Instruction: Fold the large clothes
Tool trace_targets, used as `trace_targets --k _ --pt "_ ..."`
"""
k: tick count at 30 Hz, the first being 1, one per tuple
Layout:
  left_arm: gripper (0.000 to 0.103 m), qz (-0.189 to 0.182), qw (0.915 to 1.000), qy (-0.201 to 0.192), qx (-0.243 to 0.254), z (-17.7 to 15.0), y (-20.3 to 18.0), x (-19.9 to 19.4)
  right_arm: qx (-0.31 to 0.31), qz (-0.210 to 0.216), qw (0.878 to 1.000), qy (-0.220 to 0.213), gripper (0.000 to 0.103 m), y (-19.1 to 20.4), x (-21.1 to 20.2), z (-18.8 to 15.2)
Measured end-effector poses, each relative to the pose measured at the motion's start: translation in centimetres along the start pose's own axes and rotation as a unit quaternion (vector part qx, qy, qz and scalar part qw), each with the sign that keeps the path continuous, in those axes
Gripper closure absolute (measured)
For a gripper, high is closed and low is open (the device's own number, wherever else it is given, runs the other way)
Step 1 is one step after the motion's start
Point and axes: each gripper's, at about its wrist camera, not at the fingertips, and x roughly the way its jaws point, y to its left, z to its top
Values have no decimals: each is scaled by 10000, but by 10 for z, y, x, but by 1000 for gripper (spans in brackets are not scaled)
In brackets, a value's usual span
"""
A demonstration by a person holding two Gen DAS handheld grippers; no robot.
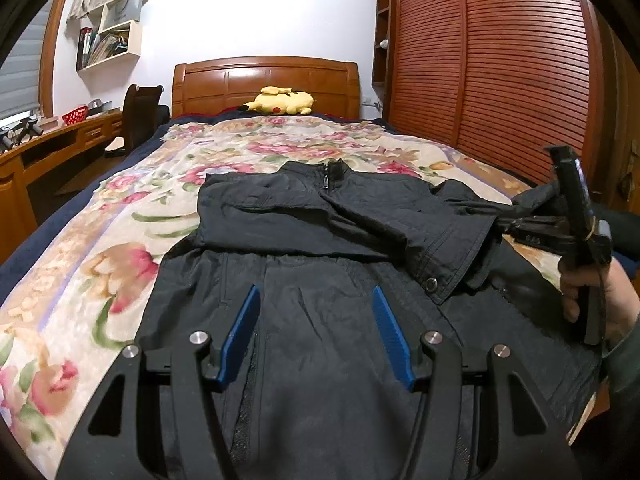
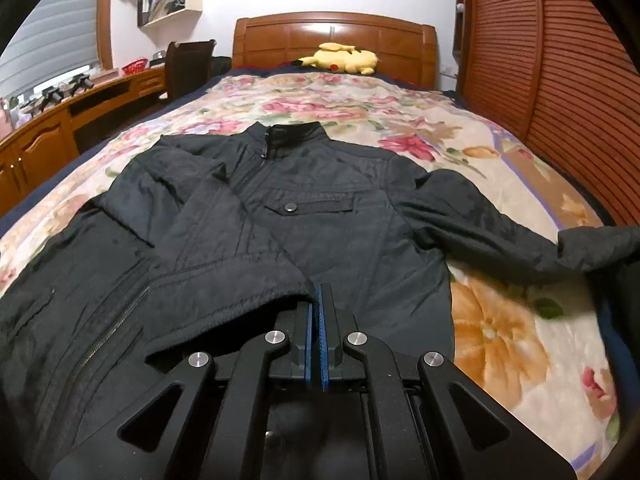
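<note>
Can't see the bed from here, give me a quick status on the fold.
Left gripper open above jacket. Right gripper shut on a cuff, drawn across the front. Other sleeve still spread. Nothing in the way.

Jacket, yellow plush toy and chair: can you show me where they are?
Jacket (image 2: 304,208): right wrist view, on the chest pocket's flap.
Yellow plush toy (image 1: 285,102): left wrist view, on its body, by the headboard.
Chair (image 2: 188,64): right wrist view, on its dark backrest.
</note>
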Motion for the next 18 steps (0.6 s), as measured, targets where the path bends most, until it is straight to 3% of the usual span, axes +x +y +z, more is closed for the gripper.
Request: trace_targets --k 11,13,15,18 --pt "45 -56 9998 142 -95 -8 7 10 48 -29 9981 -621 97 -1 -41 12" --pt "45 -50 9998 194 -94 -10 7 13 -20 52 9979 -646 91 7 -41 14" --pt "45 -28 9997 234 -64 -12 5 16 -137 114 9980 -609 71 19 -36 14" --pt "45 8 9997 249 5 -14 2 17 -377 265 9975 -531 56 40 -25 14"
